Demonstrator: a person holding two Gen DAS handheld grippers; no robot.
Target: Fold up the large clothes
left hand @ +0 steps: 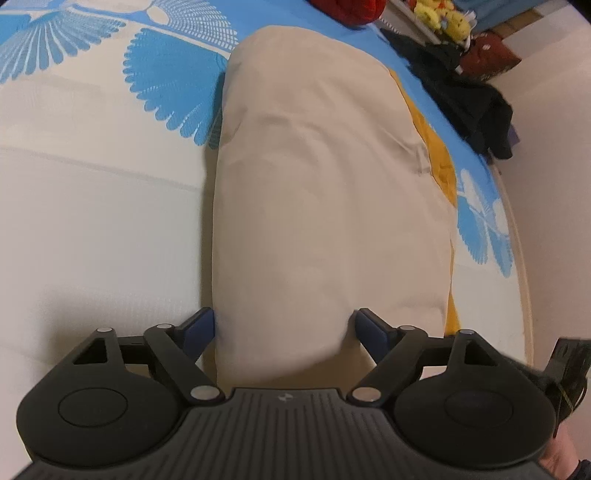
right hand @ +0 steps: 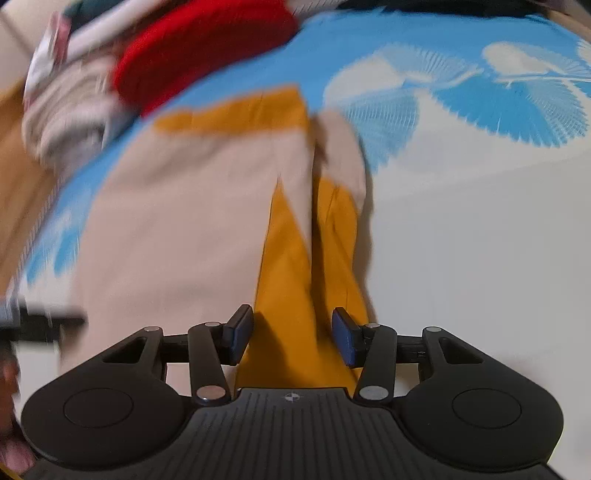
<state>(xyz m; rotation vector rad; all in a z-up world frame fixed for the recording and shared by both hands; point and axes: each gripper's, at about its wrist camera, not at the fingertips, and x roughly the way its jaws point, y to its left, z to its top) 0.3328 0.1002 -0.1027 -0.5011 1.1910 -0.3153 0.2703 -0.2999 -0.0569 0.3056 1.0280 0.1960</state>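
A large beige garment (left hand: 317,184) with mustard-yellow panels (left hand: 439,162) lies folded into a long strip on the bed. My left gripper (left hand: 286,328) hovers over its near end with the jaws wide apart. The beige cloth fills the gap between its blue pads (left hand: 199,328), which do not press on it. In the blurred right wrist view, the same garment shows beige (right hand: 184,221) on the left and a yellow fold (right hand: 291,258) running up the middle. My right gripper (right hand: 291,334) stands open astride that yellow fold, its pads clear of the cloth.
The bed sheet (left hand: 92,221) is white with blue fan prints. A red garment (right hand: 199,48) and a pile of light clothes (right hand: 62,110) lie beyond the beige one. Black clothes (left hand: 461,92) hang at the bed's right edge, near yellow plush toys (left hand: 439,14).
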